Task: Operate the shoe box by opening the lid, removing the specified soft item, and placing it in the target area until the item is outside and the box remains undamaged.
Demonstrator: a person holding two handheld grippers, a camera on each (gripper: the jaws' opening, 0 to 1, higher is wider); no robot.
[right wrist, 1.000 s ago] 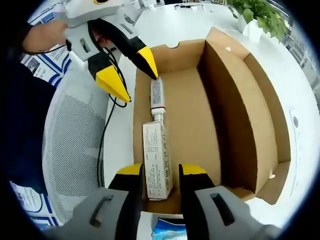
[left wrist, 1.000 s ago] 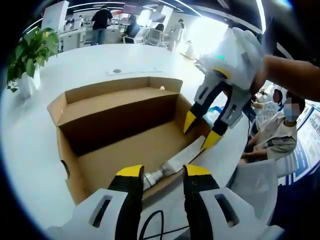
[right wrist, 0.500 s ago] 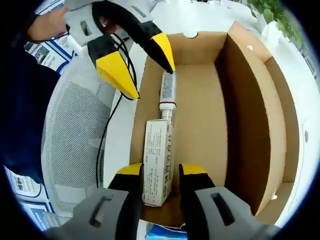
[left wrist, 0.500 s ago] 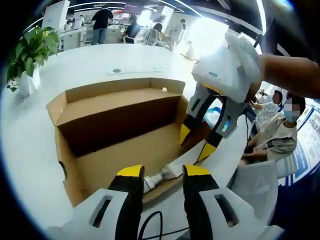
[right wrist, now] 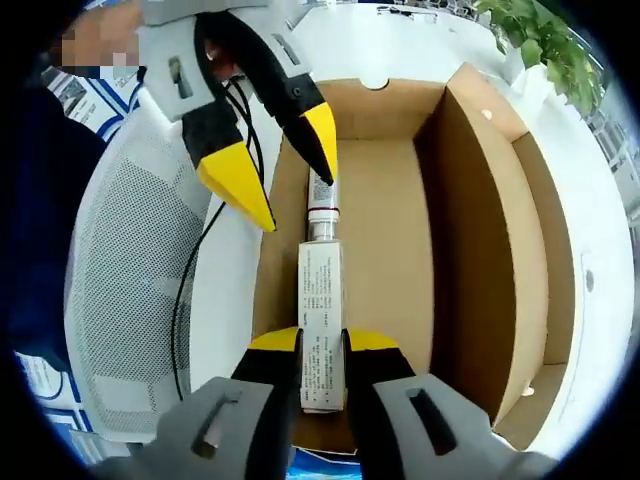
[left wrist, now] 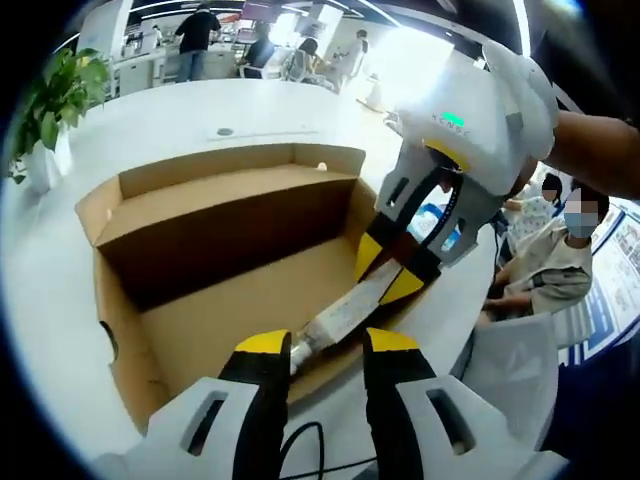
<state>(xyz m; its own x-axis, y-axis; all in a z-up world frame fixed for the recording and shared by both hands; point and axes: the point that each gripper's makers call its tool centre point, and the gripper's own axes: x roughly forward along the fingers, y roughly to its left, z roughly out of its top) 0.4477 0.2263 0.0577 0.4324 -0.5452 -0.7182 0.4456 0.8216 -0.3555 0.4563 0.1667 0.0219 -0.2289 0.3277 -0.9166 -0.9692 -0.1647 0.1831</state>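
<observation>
Left gripper view — your left gripper (left wrist: 328,345) sits at the near edge of the open shoe box (left wrist: 225,265), jaws spread, with the capped end of the white tube (left wrist: 345,312) lying between the yellow tips; whether they touch it you cannot tell. The tube lies inside the box along its right wall. Your right gripper (left wrist: 388,271) comes in from the right, its tips pressed onto the tube's far end. The box stands on a white desk (left wrist: 140,115), and a potted plant (left wrist: 52,105) stands near the desk's far left edge. A seated person (left wrist: 545,265) is beyond the desk's right edge.

Right gripper view — your right gripper (right wrist: 322,343) is pinching the tube's carton-like end (right wrist: 320,325), both yellow tips against its sides. The tube runs straight ahead along the box's left wall. Your left gripper (right wrist: 280,165) enters from upper left, jaws apart — one tip inside the box at the tube's far end, the other outside the wall. A black cable (right wrist: 190,270) trails over the desk's left edge beside a mesh chair (right wrist: 125,300).
</observation>
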